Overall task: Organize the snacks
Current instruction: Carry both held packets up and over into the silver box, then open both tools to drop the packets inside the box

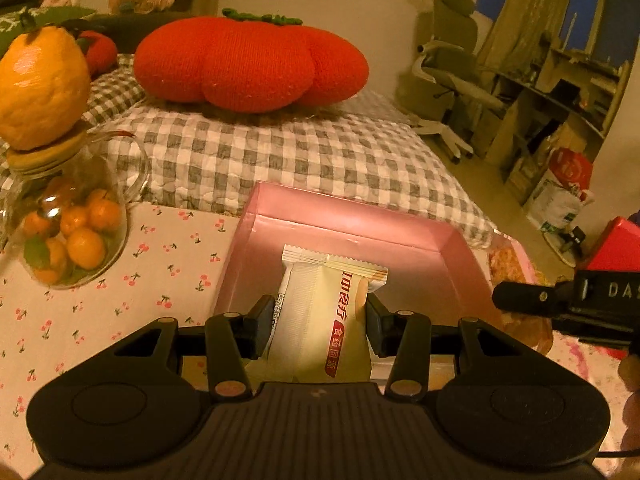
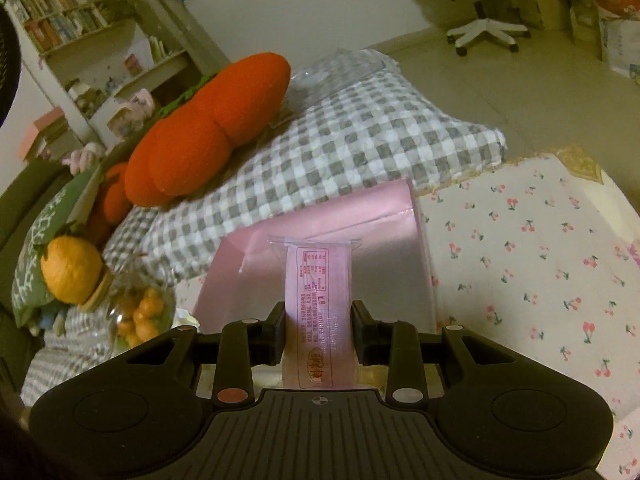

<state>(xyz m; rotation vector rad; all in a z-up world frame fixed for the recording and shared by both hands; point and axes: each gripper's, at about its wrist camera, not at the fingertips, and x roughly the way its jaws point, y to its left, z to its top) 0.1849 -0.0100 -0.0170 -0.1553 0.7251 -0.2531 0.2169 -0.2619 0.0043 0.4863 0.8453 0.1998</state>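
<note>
Both glossy: left claw (image 1: 316, 326) clamps a cream sachet (image 1: 320, 320), right claw (image 2: 318, 330) a pink sachet (image 2: 318, 312).

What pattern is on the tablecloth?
Little red cherries on white tablecloth, clearest in the right wrist view.

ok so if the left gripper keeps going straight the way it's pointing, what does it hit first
Probably the floor or far wall of the shallow pink cardboard box. The left gripper, shut on a cream foil snack packet with red lettering, points into that box, which looks empty ahead of it. Depth is hard to judge.
</note>
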